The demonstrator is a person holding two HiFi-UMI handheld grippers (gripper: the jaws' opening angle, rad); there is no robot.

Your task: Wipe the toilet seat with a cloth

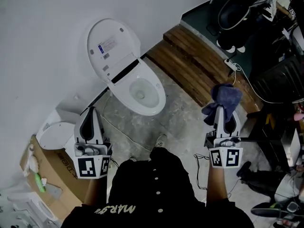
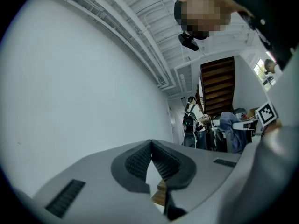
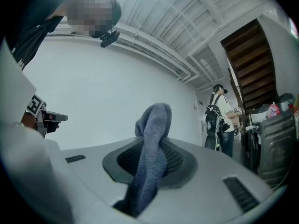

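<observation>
Right gripper (image 1: 222, 110) clamped on cloth (image 1: 222, 98) — held mid-air, well apart from toilet (image 1: 156, 101) at floor's wall edge. Left gripper (image 1: 90, 113) closed, empty. Risk: cloth bunched, thin pinch — could slip out under wiping pressure.

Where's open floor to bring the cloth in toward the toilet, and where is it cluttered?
Bare floor lies between the toilet and the wooden step, straight ahead of the right gripper holding the cloth. A thin cable crosses the floor before the bowl. Cluttered: cardboard box left, black furniture right.
</observation>
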